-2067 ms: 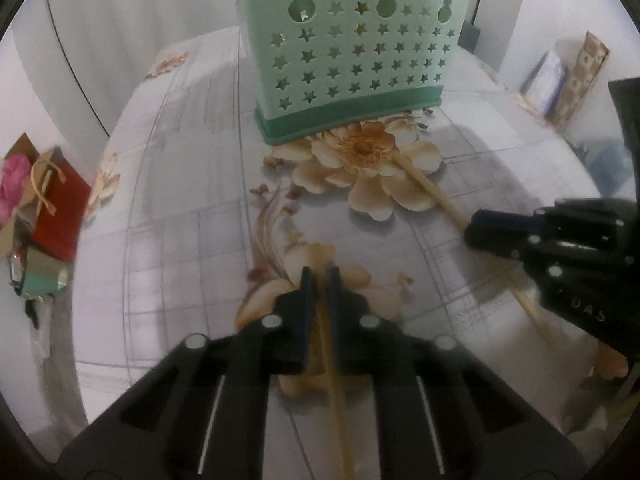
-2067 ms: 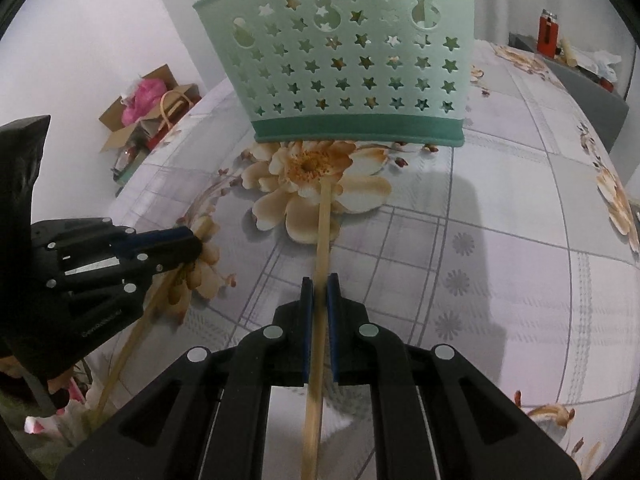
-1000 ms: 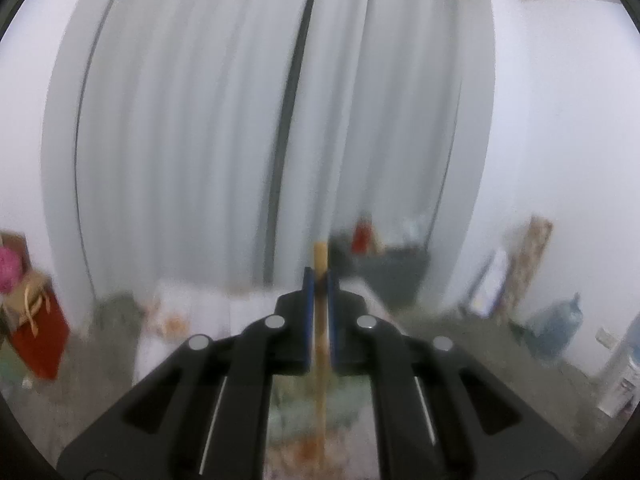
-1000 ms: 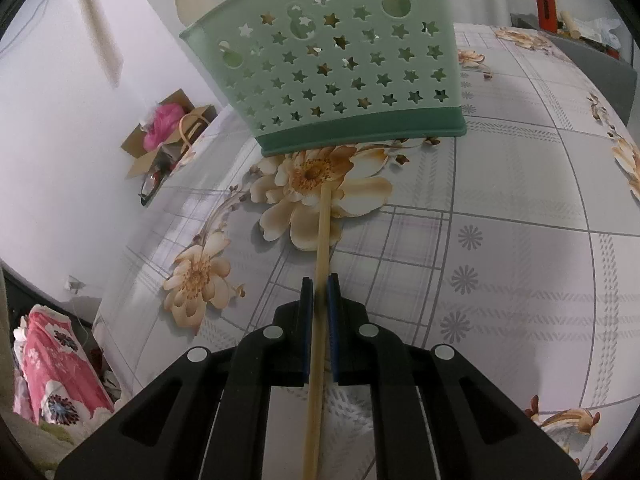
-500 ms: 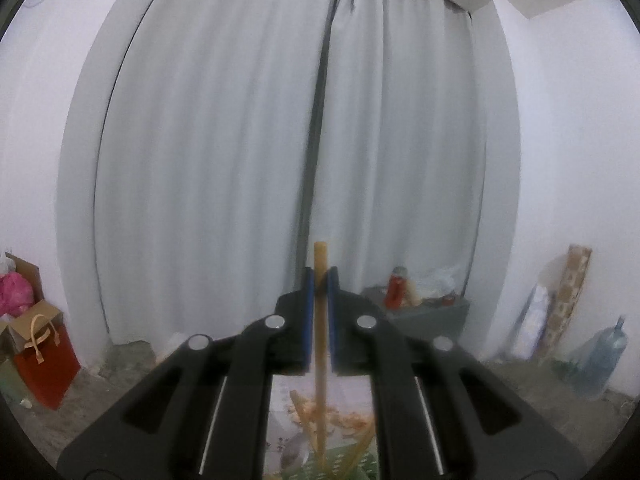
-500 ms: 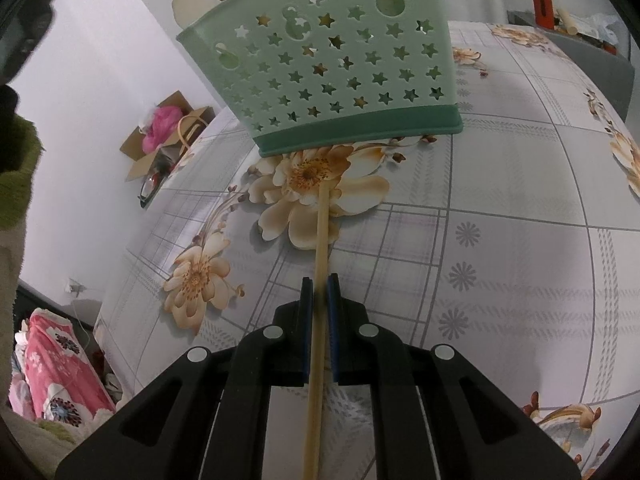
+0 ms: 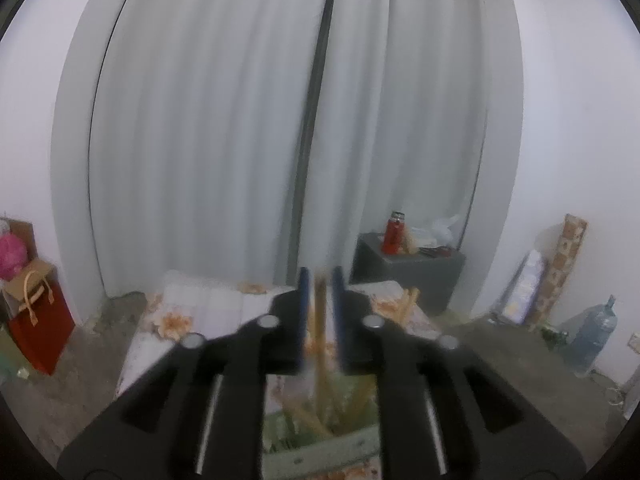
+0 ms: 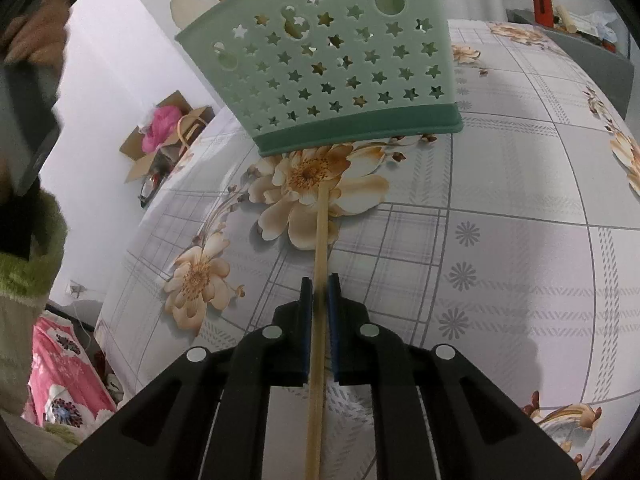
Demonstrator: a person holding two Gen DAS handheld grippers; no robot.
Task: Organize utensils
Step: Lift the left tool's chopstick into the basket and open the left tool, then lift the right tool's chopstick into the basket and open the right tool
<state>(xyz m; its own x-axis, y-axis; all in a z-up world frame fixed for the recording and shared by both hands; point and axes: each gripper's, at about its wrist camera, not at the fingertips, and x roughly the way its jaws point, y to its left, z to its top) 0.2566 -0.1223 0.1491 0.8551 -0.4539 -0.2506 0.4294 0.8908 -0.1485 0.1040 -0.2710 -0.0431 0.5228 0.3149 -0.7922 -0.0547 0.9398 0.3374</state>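
My left gripper (image 7: 319, 276) is raised above the green star-holed basket (image 7: 320, 452). Its jaws stand slightly apart around a wooden stick (image 7: 320, 332) that stands loose between them, its lower end down in the basket among other wooden utensils. My right gripper (image 8: 320, 282) is shut on a second wooden stick (image 8: 321, 236) that lies flat on the flowered tablecloth (image 8: 500, 220) and points at the basket (image 8: 332, 68). Several wooden utensils stick out of the basket's top.
The person's left hand and green sleeve (image 8: 28, 264) are at the left of the right wrist view. A red bag (image 7: 36, 324) and cardboard box stand on the floor at left. A grey cabinet (image 7: 408, 276) with a red bottle stands beyond the table, and a water jug (image 7: 592, 344) at right.
My left gripper has opened a little and the stick it held has slid down into the basket. The right gripper still holds its stick on the table, barely moved.
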